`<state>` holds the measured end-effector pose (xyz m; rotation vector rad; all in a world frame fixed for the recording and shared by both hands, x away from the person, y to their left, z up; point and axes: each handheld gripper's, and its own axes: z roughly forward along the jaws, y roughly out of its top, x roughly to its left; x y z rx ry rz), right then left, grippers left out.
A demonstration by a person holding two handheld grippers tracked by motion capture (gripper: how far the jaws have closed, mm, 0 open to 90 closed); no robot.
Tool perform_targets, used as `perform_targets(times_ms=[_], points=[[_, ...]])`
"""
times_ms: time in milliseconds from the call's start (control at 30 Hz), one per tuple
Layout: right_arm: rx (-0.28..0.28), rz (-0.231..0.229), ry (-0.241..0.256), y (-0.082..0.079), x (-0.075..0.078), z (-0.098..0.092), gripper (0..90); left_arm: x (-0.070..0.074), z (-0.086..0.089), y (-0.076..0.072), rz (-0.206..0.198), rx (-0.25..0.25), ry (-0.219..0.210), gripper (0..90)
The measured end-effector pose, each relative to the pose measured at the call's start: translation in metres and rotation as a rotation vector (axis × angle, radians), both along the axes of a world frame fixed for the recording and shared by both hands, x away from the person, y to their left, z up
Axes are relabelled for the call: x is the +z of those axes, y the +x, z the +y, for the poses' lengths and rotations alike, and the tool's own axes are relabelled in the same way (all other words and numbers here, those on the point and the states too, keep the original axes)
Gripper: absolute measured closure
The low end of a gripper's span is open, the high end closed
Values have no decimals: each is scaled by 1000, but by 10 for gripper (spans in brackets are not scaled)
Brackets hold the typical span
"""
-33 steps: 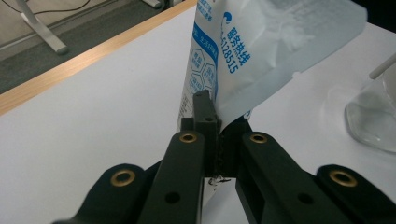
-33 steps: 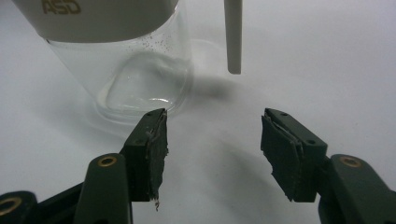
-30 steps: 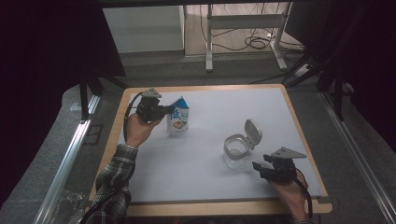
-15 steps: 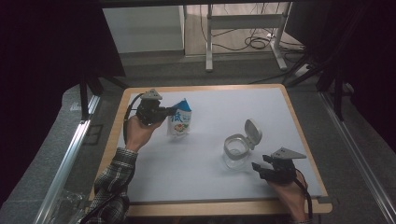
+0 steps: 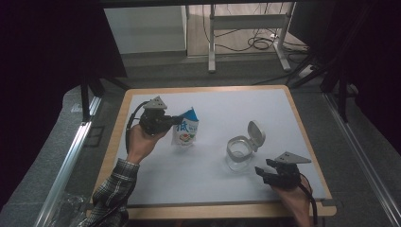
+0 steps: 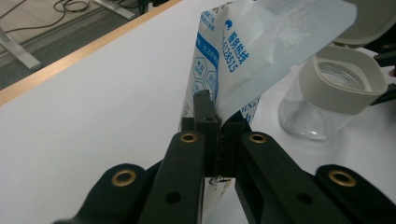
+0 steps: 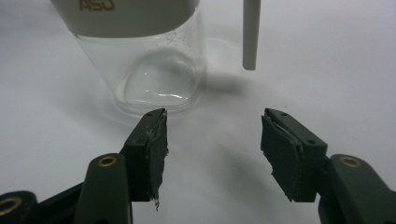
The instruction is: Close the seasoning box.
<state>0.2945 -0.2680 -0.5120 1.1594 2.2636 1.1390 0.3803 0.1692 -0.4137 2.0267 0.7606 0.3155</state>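
A blue-and-white printed pouch [image 5: 186,130] stands on the white table mat [image 5: 222,106] left of centre; its top edge is open. My left gripper [image 5: 174,121] is shut on the pouch's side edge, and in the left gripper view the pouch [image 6: 243,60] rises from between the closed jaws [image 6: 218,130]. A clear glass jar [image 5: 238,152] with a beige collar and flipped-up lid [image 5: 255,132] stands right of centre. My right gripper [image 5: 263,173] is open just in front of the jar, nothing between its fingers; the jar's base [image 7: 156,84] is close ahead of my right gripper [image 7: 212,140].
The wooden table edge [image 5: 113,146] frames the mat. A metal rail [image 5: 66,161] runs along the left side. Desk legs and cables [image 5: 255,42] lie on the floor behind the table.
The left gripper and the pouch have shifted slightly, the pouch tilting a little. The right gripper has barely moved.
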Motion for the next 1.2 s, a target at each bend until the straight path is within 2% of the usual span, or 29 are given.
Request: perform_targets(times_ms=[367,700,1200], points=[[19,0,1,-5,0,4,414,-1,-8,-20,3,-28,-13,899],[49,7,1,-12,-1,11,416,4,-19,-38,-2,-63,-22,898],[102,17,15,-19,-3,23,429,9,-32,-52,16,-84,-34,899]])
